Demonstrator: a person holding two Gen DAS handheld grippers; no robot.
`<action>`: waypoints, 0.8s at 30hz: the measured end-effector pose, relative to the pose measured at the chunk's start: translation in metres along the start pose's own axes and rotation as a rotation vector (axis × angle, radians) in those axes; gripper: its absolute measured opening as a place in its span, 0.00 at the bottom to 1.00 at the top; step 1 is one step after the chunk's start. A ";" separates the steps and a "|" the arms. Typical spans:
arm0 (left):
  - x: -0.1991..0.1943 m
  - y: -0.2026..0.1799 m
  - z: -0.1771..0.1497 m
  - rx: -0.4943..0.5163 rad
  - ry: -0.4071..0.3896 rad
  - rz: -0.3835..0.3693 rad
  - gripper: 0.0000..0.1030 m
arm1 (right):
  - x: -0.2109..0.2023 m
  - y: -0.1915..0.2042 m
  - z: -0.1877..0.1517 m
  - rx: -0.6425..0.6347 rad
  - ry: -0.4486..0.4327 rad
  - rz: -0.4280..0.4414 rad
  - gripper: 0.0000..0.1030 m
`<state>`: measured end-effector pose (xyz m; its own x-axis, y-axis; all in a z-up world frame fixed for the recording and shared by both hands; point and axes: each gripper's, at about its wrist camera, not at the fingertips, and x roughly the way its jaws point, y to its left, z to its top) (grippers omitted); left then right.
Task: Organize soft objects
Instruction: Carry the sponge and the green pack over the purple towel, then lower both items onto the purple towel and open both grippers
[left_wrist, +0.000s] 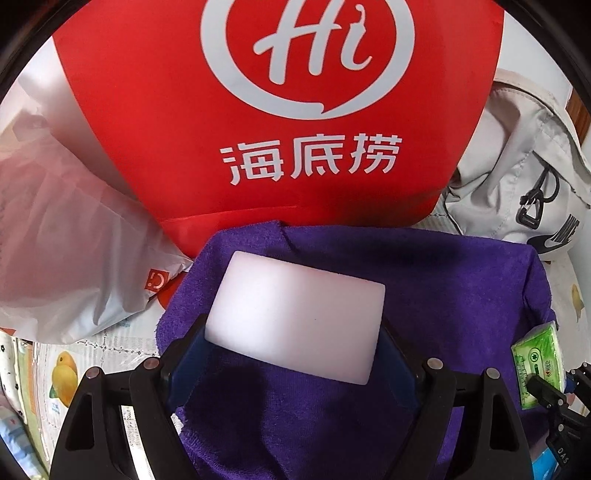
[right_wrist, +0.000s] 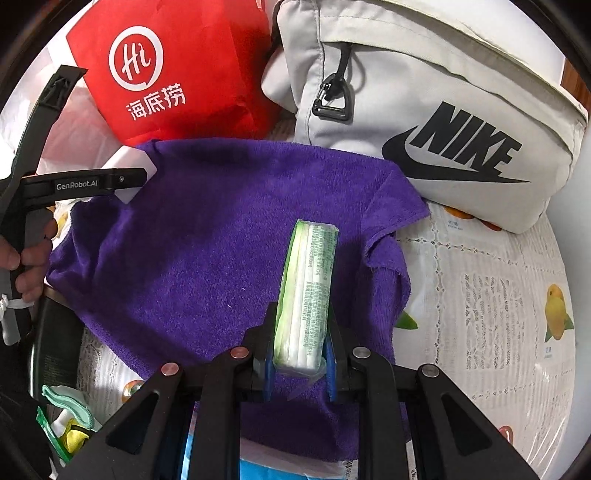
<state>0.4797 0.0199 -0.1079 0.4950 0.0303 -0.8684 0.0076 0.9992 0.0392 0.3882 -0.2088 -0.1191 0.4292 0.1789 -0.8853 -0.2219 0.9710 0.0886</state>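
1. Left hand-held gripper (left_wrist: 293, 354): jaws spread wide, clamped on a white foam block (left_wrist: 295, 319). Blue pads press the block's left and right sides. Block sits tilted, above the purple towel (left_wrist: 443, 295).
2. Right hand-held gripper (right_wrist: 299, 363): jaws nearly closed, pinching a green tissue pack (right_wrist: 308, 291) by its near end. Pack stands on edge, long axis pointing away from the camera, over the towel.
3. Same tissue pack shows at the right edge of the left wrist view, held just beside the towel's right border.
4. Purple towel lies crumpled on the tabletop (right_wrist: 480, 295), which has a white lace cover with a fruit print. One towel corner is folded over at the right in the right wrist view.
5. Red bag (left_wrist: 184, 129) with white "Hi" logo and Chinese characters stands behind the towel, its bottom edge touching the towel's far edge.
6. Grey Nike bag (right_wrist: 424, 92) lies right of the red bag, near the towel's far right corner. Black zip pull and clip hang on its front.
7. White plastic bag (left_wrist: 66, 240) lies left of the red bag, with a small red tag at its near edge.
8. Left gripper body marked "GenRobot.AI" is seen at the left in the right wrist view, with a person's fingers (right_wrist: 26, 266) wrapped on its handle.
9. Small green and yellow packet (right_wrist: 70, 424) lies at the lower left of the right wrist view, apart from the towel.
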 end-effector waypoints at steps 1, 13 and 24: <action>0.002 0.000 0.001 -0.001 0.007 -0.002 0.82 | 0.001 0.000 0.000 -0.001 0.003 0.001 0.21; 0.013 -0.002 0.000 -0.009 0.078 -0.072 0.87 | -0.003 0.004 0.003 -0.035 -0.007 -0.026 0.58; -0.003 -0.012 -0.002 -0.013 0.061 -0.089 0.88 | -0.023 0.004 0.001 -0.031 -0.036 -0.030 0.65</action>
<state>0.4766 0.0077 -0.1067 0.4394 -0.0572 -0.8965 0.0373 0.9983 -0.0454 0.3784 -0.2092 -0.0975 0.4671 0.1557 -0.8704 -0.2349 0.9709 0.0476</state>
